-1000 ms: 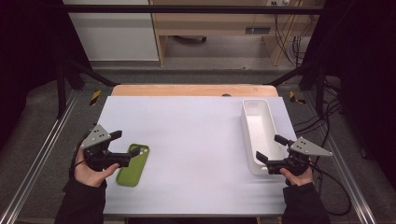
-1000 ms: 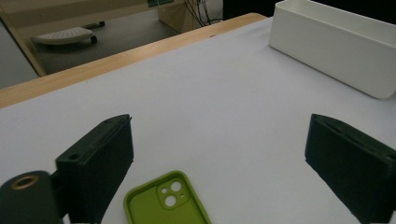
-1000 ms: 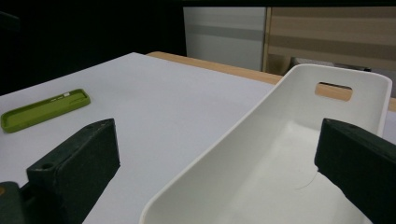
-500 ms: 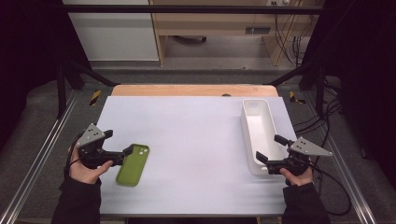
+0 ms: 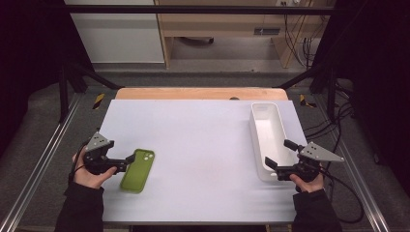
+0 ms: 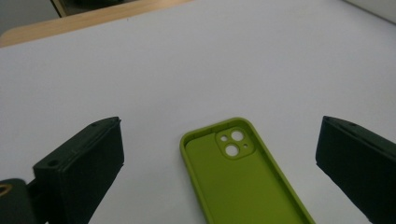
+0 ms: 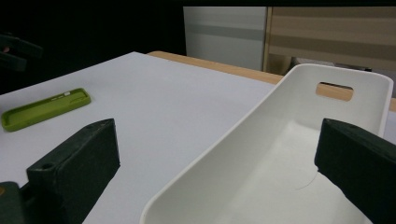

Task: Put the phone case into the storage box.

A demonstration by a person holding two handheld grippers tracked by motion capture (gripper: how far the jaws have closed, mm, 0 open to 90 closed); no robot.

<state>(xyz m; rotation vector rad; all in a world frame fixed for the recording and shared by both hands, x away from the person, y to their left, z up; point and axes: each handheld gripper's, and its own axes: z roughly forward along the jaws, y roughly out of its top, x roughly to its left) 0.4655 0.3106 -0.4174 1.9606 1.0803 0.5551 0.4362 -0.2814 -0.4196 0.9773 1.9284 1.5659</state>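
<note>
A lime-green phone case [image 5: 138, 170] lies flat on the white table top [image 5: 203, 145] at the front left, its hollow side up and its camera cut-out pointing away. My left gripper [image 5: 123, 163] sits just left of it, open, with its tips by the case's left edge. In the left gripper view the case [image 6: 243, 182] lies low between the spread jaws of that gripper [image 6: 220, 123], and nothing is held. My right gripper [image 5: 279, 154] is open at the near end of a white tray [image 5: 263, 105]. The right gripper view has the tray's rim [image 7: 219, 140] between its jaws [image 7: 218, 126].
The long white tray is empty and runs front to back along the table's right side, with a handle slot [image 7: 334, 91] in its far end. A wooden strip [image 5: 200, 93] borders the far edge. Metal rails [image 5: 43, 159] flank the table.
My left gripper has drawn back to the left, off the case, which stays where it was. The right gripper has not moved.
</note>
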